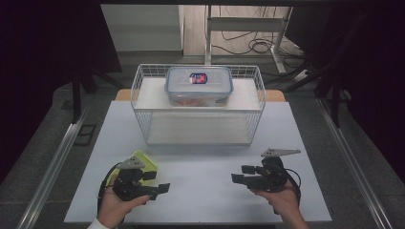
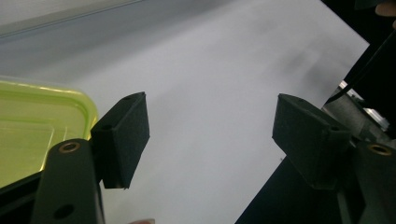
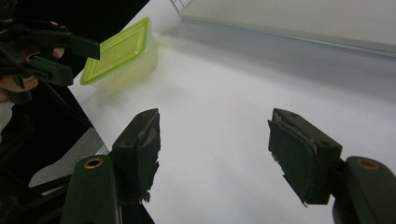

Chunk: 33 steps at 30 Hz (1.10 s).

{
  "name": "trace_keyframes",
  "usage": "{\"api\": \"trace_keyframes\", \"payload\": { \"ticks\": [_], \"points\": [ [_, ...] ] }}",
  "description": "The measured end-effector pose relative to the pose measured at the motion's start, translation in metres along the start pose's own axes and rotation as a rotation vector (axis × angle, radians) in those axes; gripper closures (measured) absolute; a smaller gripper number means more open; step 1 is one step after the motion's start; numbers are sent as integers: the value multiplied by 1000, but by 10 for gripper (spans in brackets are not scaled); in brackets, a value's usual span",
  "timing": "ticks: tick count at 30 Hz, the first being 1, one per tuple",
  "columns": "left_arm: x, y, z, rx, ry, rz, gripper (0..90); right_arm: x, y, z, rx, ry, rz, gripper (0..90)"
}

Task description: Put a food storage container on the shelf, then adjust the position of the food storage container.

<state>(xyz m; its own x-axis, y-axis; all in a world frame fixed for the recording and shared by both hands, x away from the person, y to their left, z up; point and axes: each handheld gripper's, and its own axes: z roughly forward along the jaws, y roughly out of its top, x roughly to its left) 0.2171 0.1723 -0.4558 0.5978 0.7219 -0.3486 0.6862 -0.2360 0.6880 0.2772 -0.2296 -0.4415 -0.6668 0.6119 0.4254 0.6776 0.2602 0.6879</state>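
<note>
A small container with a yellow-green lid point(image 1: 144, 160) sits on the white table point(image 1: 205, 157) at the near left. My left gripper point(image 1: 156, 182) hovers just in front of it, pointing right, its jaws open with nothing between them. In the left gripper view the green-lidded container point(image 2: 37, 121) lies outside and left of the open left gripper point(image 2: 215, 135). My right gripper point(image 1: 241, 174) is at the near right, pointing left, also open and empty. The right gripper view looks between the open right gripper point(image 3: 215, 149) across bare table toward the green-lidded container point(image 3: 119, 51).
A white wire basket point(image 1: 143, 119) stands across the back of the table, with a shelf inside. On that shelf rests a clear box with a bluish lid point(image 1: 198, 86). Dark floor and metal rails flank the table.
</note>
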Motion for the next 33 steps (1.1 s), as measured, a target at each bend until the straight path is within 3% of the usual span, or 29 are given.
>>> {"api": "trace_keyframes", "payload": {
  "ticks": [9,19,24,27,29,30,33],
  "points": [
    [2,-3,1,9,12,-3,254,-2,2,7,13,10,-2,337],
    [9,3,-5,-10,30,-4,252,-1,-4,1,4,-6,8,335],
    [26,9,-25,-43,62,-20,250,-6,-6,-3,-1,-15,26,334],
    [42,6,-47,-77,103,-51,250,-7,-6,-3,-5,-18,31,335],
    [47,3,-51,-83,116,-65,251,-7,-6,-3,-2,-18,32,334],
    [58,-3,-56,-85,152,-90,253,-7,-6,-2,-1,-19,30,334],
    [70,-7,-57,-76,186,-109,302,-6,-5,0,4,-20,33,334]
  ]
}}
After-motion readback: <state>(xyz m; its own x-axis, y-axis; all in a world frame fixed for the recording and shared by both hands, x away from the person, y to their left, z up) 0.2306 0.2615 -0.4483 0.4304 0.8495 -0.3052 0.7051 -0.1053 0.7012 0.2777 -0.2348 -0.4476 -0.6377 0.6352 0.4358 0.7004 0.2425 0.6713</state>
